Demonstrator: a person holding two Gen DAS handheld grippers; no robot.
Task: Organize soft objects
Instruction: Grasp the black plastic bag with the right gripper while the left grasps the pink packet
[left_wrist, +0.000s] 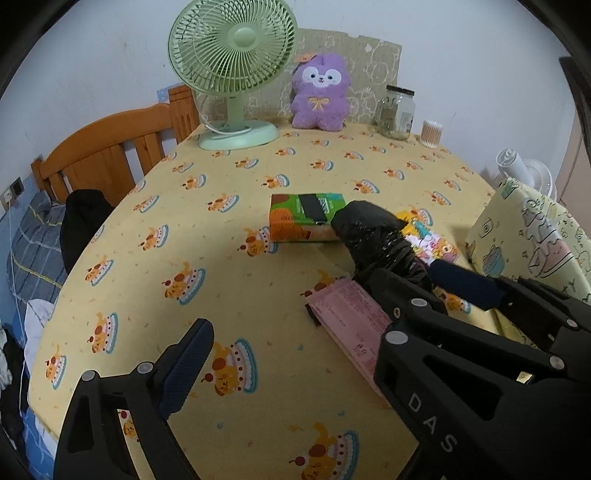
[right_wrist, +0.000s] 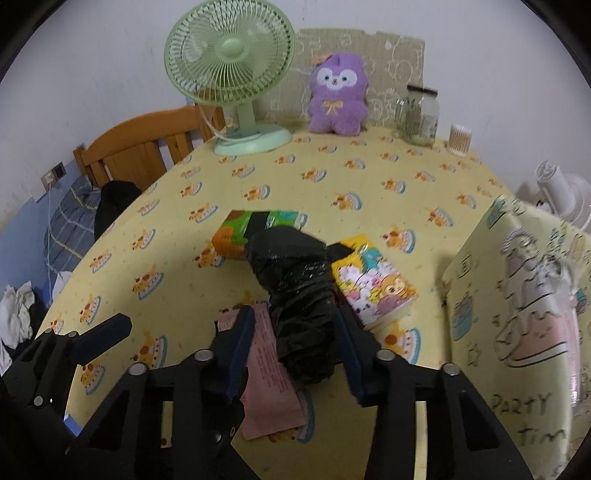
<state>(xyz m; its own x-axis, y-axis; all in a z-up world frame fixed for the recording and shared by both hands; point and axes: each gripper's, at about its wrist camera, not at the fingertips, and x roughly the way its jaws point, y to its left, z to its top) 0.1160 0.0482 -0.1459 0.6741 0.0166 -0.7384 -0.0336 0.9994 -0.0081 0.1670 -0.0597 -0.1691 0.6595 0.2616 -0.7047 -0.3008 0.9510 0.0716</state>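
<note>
With the left gripper (left_wrist: 317, 295) released, the right gripper (right_wrist: 295, 350) grasps the crumpled black bag (right_wrist: 295, 280) between its jaws, which could slip out.

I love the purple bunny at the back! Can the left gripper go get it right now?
Probably yes. The left gripper is open and holds nothing. Bare tablecloth lies ahead, and the purple plush sits upright, apart from the green fan and the glass jar. It is far back, a long reach.

White wall (left_wrist: 110, 55) (wooden headboard (left_wrist: 107, 151))
</note>
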